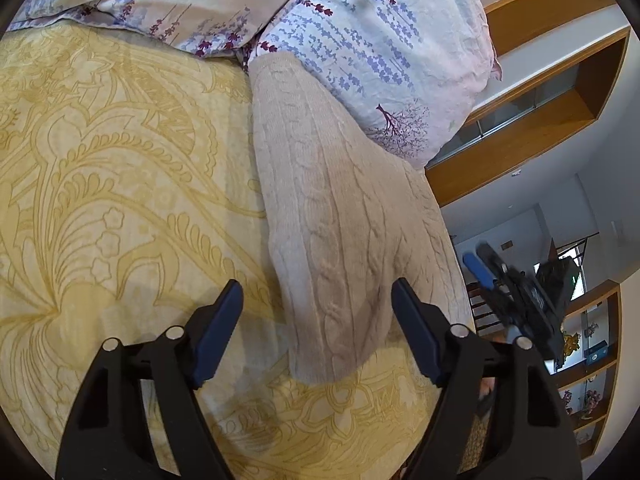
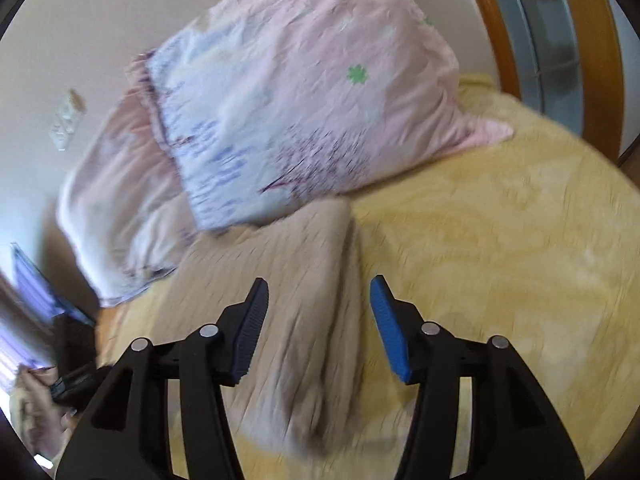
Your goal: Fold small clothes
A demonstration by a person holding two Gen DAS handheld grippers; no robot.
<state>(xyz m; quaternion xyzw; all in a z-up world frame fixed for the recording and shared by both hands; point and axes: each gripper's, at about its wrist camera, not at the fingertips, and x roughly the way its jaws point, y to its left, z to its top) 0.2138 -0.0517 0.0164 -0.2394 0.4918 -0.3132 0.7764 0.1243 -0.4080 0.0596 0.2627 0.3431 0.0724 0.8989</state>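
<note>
I see the folded beige sweater (image 1: 340,216) on the yellow bedspread (image 1: 120,184), long axis toward 12 o'clock, between my left gripper (image 1: 316,332), nearer; both grippers open, empty.

Left gripper (image 1: 316,308): two matte black plastic arms, open triangular cut-outs, forked linkage on each side; round silver pivot pins, two per arm. Jaws faced with dark navy ribbed pads, tips tapered to blunt point.

Right gripper (image 2: 318,304): same black frame, same silver pins; one pad bright blue, other darker navy, both finely ridged. Seen also from left wrist view as black body with blue pad, blurred.
</note>
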